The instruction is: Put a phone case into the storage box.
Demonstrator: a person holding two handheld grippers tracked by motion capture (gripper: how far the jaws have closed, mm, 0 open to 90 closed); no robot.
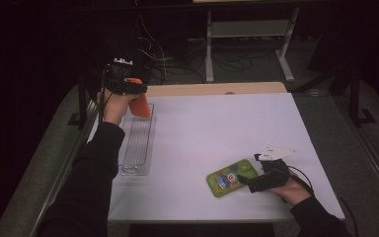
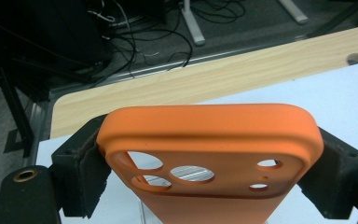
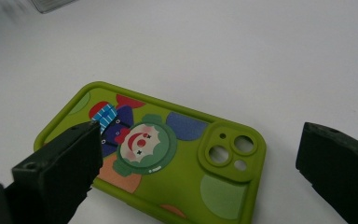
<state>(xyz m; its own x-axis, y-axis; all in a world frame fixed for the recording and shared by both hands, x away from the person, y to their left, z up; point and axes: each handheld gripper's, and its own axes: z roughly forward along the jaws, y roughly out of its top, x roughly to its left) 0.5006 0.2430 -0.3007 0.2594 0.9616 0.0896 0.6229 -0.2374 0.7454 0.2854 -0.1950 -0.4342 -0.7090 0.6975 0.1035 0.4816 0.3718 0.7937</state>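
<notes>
While clamping orange case (image 2: 209, 140): left hand (image 1: 113, 106) raised

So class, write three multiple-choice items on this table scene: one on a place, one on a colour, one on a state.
1. Where is the green phone case?
A. in the clear tray
B. flat on the white table
C. on the floor

2. What colour is the phone case in the left gripper?
A. orange
B. blue
C. black

3. How do the right gripper's jaws stand?
A. shut on the green case
B. open
C. shut, empty

Key: B, it lies on the white table; A, the orange phone case sits clamped between the jaws above the clear tray; B, both jaws stand apart over the case.
</notes>
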